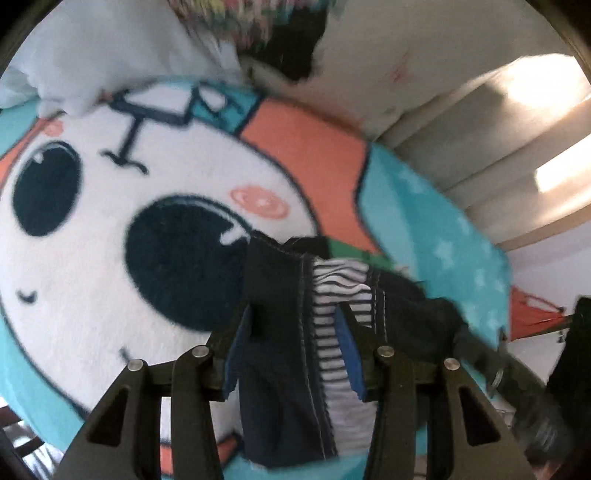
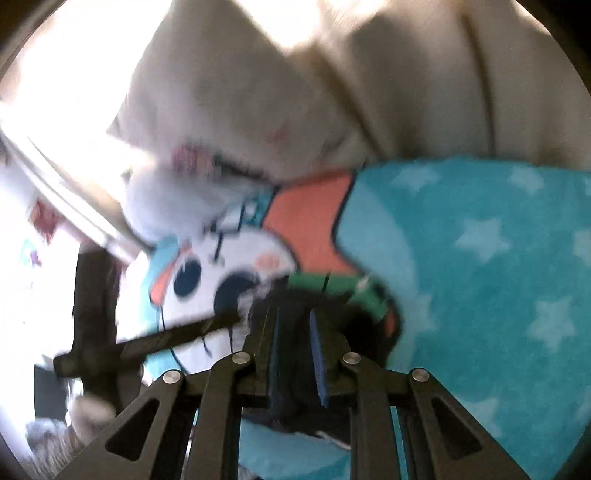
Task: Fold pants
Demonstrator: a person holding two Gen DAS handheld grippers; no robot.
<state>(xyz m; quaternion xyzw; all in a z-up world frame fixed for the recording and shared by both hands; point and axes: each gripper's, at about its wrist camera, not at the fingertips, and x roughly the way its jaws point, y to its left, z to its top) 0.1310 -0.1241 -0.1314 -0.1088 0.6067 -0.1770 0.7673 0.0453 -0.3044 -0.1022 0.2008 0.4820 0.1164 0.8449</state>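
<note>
The pants [image 1: 280,332] are dark navy with white stitching and a striped black-and-white inner band. My left gripper [image 1: 295,321] is shut on their edge and holds them above a cartoon blanket [image 1: 110,229]. In the right wrist view the pants [image 2: 295,332] are a dark bunch between the blue-padded fingers. My right gripper [image 2: 295,325] is shut on them. The other gripper's dark arm [image 2: 166,339] reaches in from the left. The view is motion-blurred.
The teal blanket with white stars [image 2: 480,277] covers the bed. A white pillow [image 1: 92,55] and a colourful knitted item [image 1: 240,18] lie at the far edge. A cream padded headboard [image 2: 369,92] stands behind. An orange-red object [image 1: 532,314] is at the right.
</note>
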